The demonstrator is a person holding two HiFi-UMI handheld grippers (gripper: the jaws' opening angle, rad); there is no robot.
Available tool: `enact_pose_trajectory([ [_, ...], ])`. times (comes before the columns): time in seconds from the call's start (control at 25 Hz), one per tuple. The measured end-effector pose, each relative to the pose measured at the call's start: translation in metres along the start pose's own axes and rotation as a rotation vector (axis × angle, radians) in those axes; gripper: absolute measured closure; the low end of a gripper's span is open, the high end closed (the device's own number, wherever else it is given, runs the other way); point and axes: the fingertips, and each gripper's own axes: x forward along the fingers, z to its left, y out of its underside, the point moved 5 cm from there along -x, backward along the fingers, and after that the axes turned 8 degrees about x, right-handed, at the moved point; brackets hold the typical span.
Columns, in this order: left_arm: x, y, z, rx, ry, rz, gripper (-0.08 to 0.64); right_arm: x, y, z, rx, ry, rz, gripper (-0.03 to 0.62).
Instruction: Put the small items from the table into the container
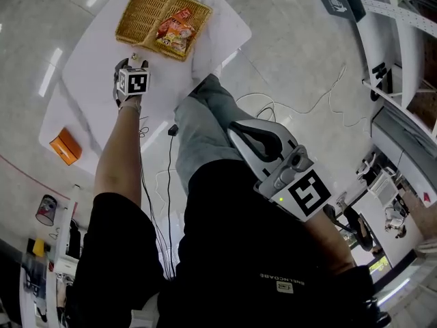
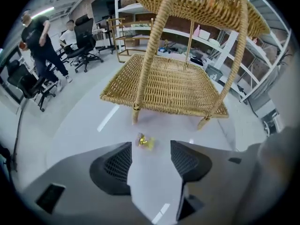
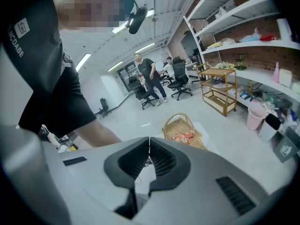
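A wicker basket (image 1: 145,9) with a hoop handle stands at the far end of the white table (image 1: 95,60) and holds red snack packets (image 1: 176,29). My left gripper (image 1: 135,63) points steeply down at the table just in front of the basket (image 2: 164,81). Its jaws are open, and a small gold-wrapped candy (image 2: 145,142) lies on the table just beyond and between the fingertips (image 2: 174,149), untouched. My right gripper (image 1: 239,132) hangs close to my body, off the table, with its jaws shut on nothing (image 3: 149,144). The right gripper view shows the basket (image 3: 180,125) far off.
An orange packet (image 1: 65,146) lies near the table's left edge. Cables (image 1: 293,104) trail over the floor to the right of the table. People and office chairs (image 2: 37,46) stand in the room behind. Shelving (image 3: 243,36) lines the wall.
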Motion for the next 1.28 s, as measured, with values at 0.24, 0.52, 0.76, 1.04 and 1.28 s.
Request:
enact_pose_trajectory([
  [0.24,0.012,-0.002,-0.001,0.006,0.01,0.013,0.318,0.002,0.002,-0.004,0.01,0.012,0.007,0.581],
  [0.52,0.02,0.002,-0.004,0.001,0.009,0.039,0.365,0.003,0.007,-0.006,0.024,0.015,0.011,0.581],
  [0.76,0.02,0.007,-0.002,-0.008,-0.01,0.044,0.399,0.005,0.007,-0.01,0.035,0.011,0.01,0.581],
  [1.04,0.008,0.01,-0.01,0.025,-0.004,0.052,0.4,0.002,0.003,-0.011,0.045,0.003,-0.011,0.581],
  [1.28,-0.011,0.014,-0.014,0.025,0.008,0.059,0.4,-0.006,-0.006,-0.013,-0.004,-0.008,-0.079,0.581],
])
